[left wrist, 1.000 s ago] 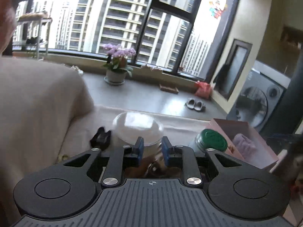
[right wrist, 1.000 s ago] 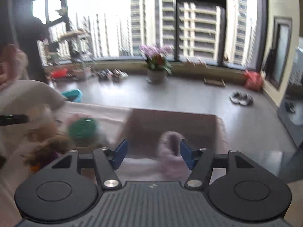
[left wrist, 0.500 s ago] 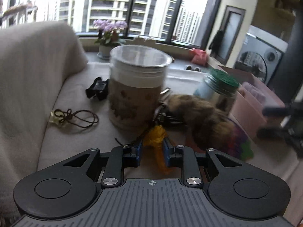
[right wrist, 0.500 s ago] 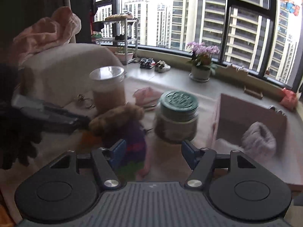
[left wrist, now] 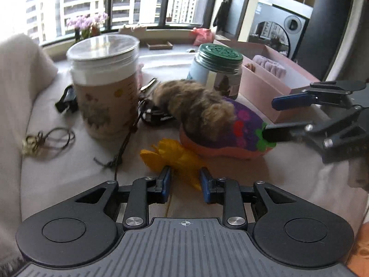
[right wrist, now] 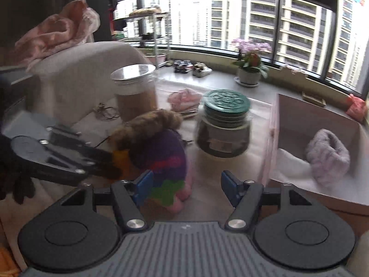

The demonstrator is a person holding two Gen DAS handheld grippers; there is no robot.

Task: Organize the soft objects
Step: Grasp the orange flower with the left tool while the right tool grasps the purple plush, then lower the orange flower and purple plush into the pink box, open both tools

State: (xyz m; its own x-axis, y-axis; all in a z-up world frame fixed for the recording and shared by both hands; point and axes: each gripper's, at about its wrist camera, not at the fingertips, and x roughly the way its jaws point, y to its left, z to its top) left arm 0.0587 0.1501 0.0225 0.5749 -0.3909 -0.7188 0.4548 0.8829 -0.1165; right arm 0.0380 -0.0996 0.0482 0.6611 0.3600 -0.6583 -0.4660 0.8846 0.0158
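Observation:
A purple and orange soft toy (left wrist: 237,133) lies on the cloth-covered table, with a brown furry piece (left wrist: 196,106) draped over it. A yellow fabric flower (left wrist: 175,157) lies just in front of my left gripper (left wrist: 185,182), whose jaws stand slightly apart around its near edge. My right gripper (right wrist: 186,184) is open, its left finger beside the toy's green tip (right wrist: 168,190); it also shows in the left wrist view (left wrist: 283,115). A lilac fluffy item (right wrist: 327,158) lies in the pink box (right wrist: 272,138).
A lidded paper cup (left wrist: 103,85) and a green-lidded glass jar (left wrist: 218,71) stand behind the toy. Cords (left wrist: 48,138), a black clip (left wrist: 66,98) and keys lie on the table. A cream cushion (left wrist: 13,87) is on the left. A pink cloth (right wrist: 184,98) lies farther back.
My left gripper has lowered toward the table and its jaws have parted a little around the yellow flower. My right gripper swung from the pink box to the toy, staying open.

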